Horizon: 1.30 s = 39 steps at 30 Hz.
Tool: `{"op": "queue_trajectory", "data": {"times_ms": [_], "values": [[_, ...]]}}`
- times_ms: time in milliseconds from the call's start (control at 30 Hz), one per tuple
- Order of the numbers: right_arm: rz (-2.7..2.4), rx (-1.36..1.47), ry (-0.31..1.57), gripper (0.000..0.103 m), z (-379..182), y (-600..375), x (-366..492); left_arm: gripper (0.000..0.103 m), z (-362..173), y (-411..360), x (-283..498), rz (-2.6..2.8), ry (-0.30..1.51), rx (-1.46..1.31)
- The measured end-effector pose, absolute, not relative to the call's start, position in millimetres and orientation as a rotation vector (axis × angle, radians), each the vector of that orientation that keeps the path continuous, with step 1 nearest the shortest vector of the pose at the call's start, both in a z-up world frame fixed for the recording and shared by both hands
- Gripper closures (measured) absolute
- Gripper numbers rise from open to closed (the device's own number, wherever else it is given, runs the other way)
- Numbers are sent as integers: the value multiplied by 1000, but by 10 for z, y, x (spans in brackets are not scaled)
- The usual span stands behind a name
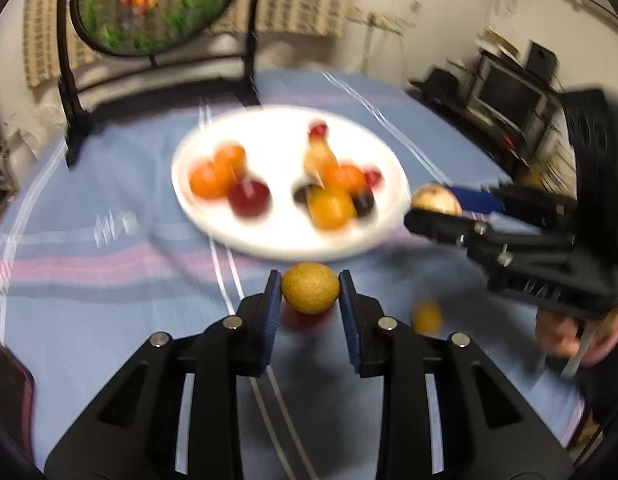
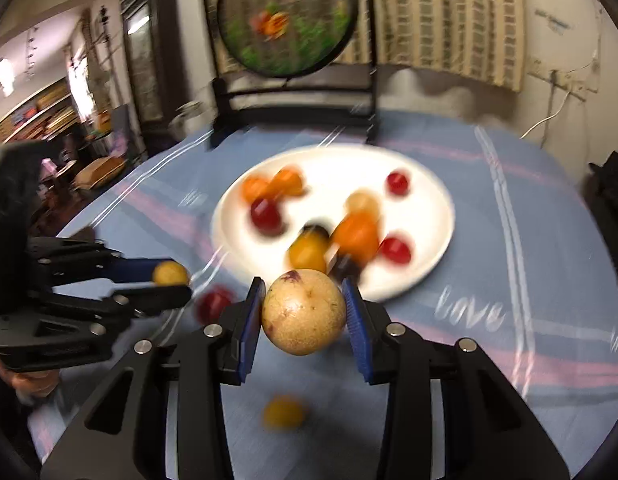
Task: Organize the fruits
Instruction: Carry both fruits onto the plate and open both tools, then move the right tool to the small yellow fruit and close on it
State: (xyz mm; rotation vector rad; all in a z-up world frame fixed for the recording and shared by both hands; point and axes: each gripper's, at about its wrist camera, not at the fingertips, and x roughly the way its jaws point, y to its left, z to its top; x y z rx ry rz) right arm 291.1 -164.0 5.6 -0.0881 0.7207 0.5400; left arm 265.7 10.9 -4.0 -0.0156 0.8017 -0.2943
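Note:
My left gripper (image 1: 311, 289) is shut on a small yellow fruit (image 1: 310, 287) and holds it above the blue cloth, just short of the white plate (image 1: 269, 240). My right gripper (image 2: 304, 312) is shut on a larger tan fruit with purple spots (image 2: 304, 312), near the plate's (image 2: 433, 264) front rim. Each gripper shows in the other's view: the right (image 1: 435, 204), the left (image 2: 171, 276). The plate holds several orange, red and dark fruits. A red fruit (image 2: 213, 303) and a small yellow fruit (image 2: 284, 412) lie on the cloth.
A striped blue and pink tablecloth (image 2: 509, 280) covers the table. A round framed picture on a black stand (image 1: 157, 4) rises at the far edge behind the plate. Shelves and furniture (image 1: 509, 92) stand beyond the table. Both views are motion-blurred.

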Motion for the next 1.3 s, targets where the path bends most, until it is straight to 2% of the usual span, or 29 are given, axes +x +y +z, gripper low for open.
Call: {"op": "queue_trajectory", "data": {"times_ms": [200, 400, 500, 567, 633, 667, 800, 1000, 1300], "values": [[436, -34, 769, 63, 11, -1644, 3637, 74, -23, 190, 3466, -173, 823, -78], [504, -81, 819, 63, -133, -1407, 3936, 73, -165, 242, 3755, -124, 878, -91], [533, -106, 817, 62, -142, -1302, 3982, 52, -161, 206, 3813, -93, 885, -68], [549, -114, 822, 60, -128, -1268, 4019, 46, -122, 229, 3777, -43, 879, -51], [570, -114, 830, 45, -98, -1267, 4030, 31, -34, 302, 3662, -28, 869, -78], [586, -114, 821, 41, -55, -1278, 4004, 27, 23, 334, 3581, -23, 855, -88], [628, -133, 787, 40, 84, -1312, 3785, 13, 242, 363, 3147, 23, 761, -28], [633, -177, 762, 40, 163, -1496, 3184, 8, 260, 389, 2631, 8, 712, -16], [514, -238, 720, 41, -66, -1739, 2415, 7, -59, 568, 2502, -66, 760, -118]]}}
